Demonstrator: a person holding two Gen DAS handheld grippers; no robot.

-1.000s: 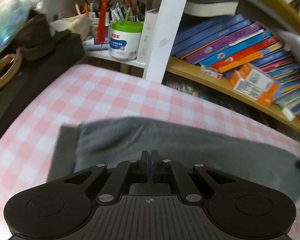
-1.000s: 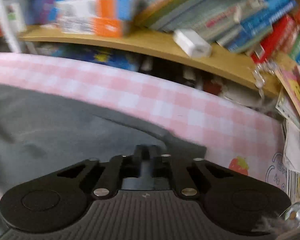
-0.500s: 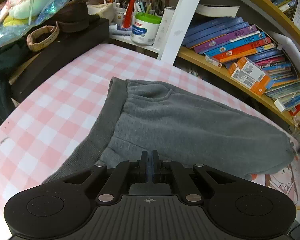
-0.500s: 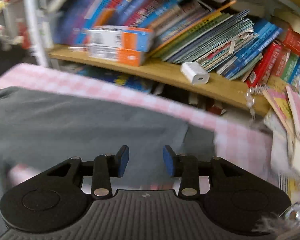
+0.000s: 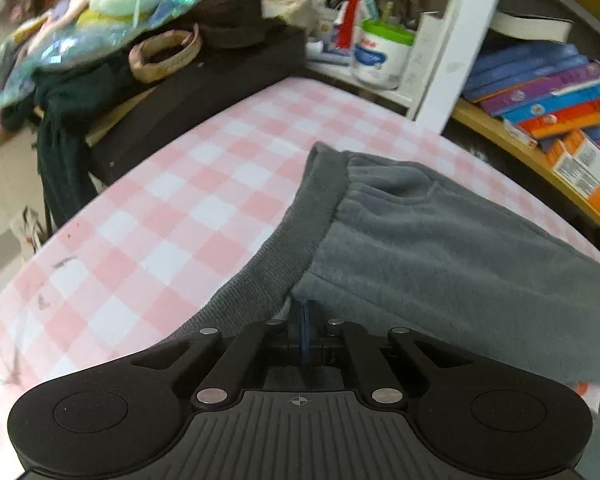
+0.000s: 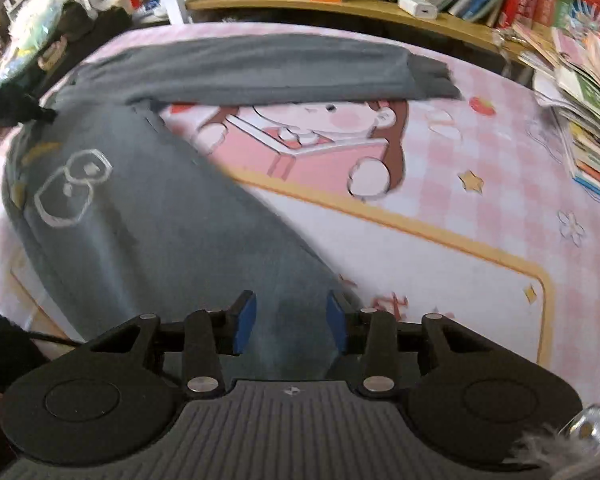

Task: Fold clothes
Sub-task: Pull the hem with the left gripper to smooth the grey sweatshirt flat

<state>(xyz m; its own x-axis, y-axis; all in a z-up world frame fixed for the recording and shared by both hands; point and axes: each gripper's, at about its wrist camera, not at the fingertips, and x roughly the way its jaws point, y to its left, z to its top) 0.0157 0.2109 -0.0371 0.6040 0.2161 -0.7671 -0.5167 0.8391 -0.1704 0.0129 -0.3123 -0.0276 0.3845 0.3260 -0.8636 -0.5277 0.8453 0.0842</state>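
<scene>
Grey sweatpants (image 5: 440, 240) lie on the pink checked table cover (image 5: 172, 216). My left gripper (image 5: 304, 312) is shut on them at the near end of the ribbed waistband (image 5: 312, 216), which rises slightly toward the pads. In the right wrist view one leg (image 6: 260, 68) stretches flat across the far side, its cuff (image 6: 432, 76) pointing right. The other leg (image 6: 160, 220), with a white outline print (image 6: 72, 188), runs toward me. My right gripper (image 6: 290, 316) hangs open just above this near leg's end, with nothing between its blue pads (image 6: 242, 318).
Bookshelves (image 5: 560, 100) line the far side, with a green-lidded tub (image 5: 380, 56) and a white post (image 5: 456, 40). A black case (image 5: 188, 92) piled with soft things borders the left. Stacked books (image 6: 580, 92) crowd the right. A cartoon print (image 6: 320, 136) covers the cloth.
The right gripper has opened, let go of the far leg's cuff and drawn back over the near leg. The left gripper stays shut and has pulled back with the waistband.
</scene>
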